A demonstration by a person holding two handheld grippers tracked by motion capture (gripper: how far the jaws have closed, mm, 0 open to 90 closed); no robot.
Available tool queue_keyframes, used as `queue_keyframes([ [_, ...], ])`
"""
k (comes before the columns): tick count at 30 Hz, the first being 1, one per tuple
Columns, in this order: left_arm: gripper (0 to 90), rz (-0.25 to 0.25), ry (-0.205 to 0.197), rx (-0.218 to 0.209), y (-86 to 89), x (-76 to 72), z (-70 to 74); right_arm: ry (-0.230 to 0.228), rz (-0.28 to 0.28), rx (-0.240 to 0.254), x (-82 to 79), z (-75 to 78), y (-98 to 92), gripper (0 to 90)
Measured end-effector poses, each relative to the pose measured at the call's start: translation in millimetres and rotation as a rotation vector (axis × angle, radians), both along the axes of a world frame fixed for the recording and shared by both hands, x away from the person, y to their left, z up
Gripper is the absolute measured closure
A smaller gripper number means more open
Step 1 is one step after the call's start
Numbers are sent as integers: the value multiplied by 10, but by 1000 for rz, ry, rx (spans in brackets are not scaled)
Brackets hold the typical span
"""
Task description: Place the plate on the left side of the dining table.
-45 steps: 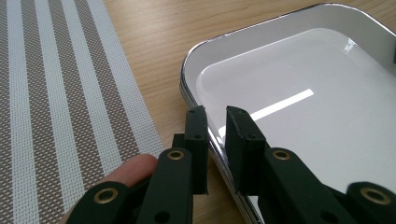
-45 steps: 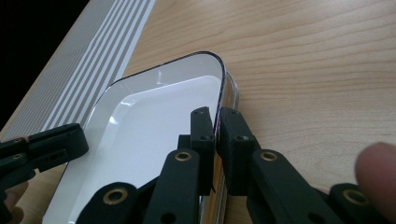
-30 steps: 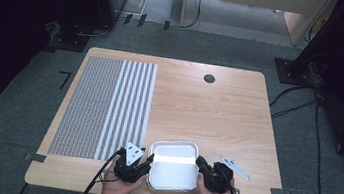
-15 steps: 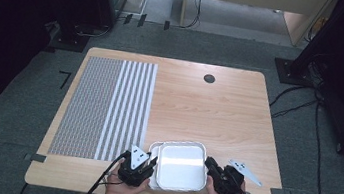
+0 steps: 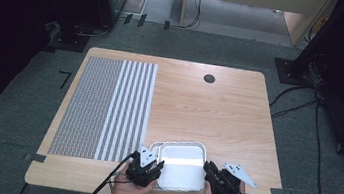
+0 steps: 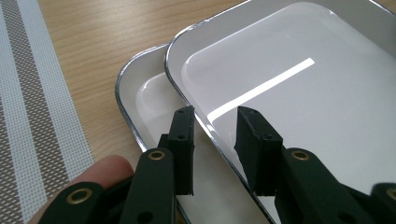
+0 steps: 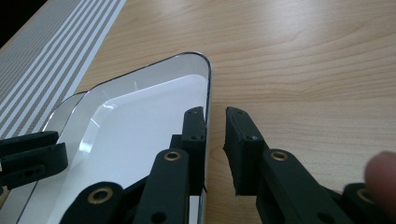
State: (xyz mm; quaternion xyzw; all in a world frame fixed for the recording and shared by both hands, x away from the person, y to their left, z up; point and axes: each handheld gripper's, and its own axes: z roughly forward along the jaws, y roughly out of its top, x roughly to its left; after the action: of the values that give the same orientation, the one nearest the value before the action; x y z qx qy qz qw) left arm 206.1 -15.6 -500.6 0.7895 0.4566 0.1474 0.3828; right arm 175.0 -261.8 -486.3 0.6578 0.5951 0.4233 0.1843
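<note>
Two stacked trays at the near table edge, a gripper on each side

Top tray sits skewed on the lower tray. Left gripper and right gripper straddle its rims, jaws just been opening, released, not pinching. Both hands low, pointing inward. I'd clamp both rims evenly before lifting so it doesn't tilt.

The right tool straddles the right rim of the upper white tray, its jaws just opening, a gap showing; the bench lies beyond.
</note>
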Motion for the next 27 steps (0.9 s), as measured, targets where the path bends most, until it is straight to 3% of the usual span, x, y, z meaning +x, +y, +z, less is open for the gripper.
queue_keyframes([
  [4, 685, 5, 7, -3, 5, 3, 0, 33, 5, -3, 20, -28, 49, 843],
  [7, 686, 14, -1, 8, 7, 5, -8, 35, -13, 31, 13, -48, 68, 878],
  [8, 686, 16, 3, 12, 18, 12, -14, 40, -17, 57, 15, -50, 59, 877],
  [10, 681, 16, 10, 0, 29, 20, -31, 58, -37, 157, 29, -78, -4, 874],
  [12, 680, 18, 11, -2, 20, 18, -30, 60, -47, 199, 29, -94, -34, 872],
  [15, 685, 27, 11, -4, 6, 22, -34, 48, -62, 178, 12, -88, -12, 876],
  [19, 708, 38, 4, -19, 14, 17, -1, 54, -71, 226, 13, -107, -44, 875],
  [27, 720, 49, -17, -18, 19, 36, 84, 40, -75, 230, 22, -56, -32, 876],
])
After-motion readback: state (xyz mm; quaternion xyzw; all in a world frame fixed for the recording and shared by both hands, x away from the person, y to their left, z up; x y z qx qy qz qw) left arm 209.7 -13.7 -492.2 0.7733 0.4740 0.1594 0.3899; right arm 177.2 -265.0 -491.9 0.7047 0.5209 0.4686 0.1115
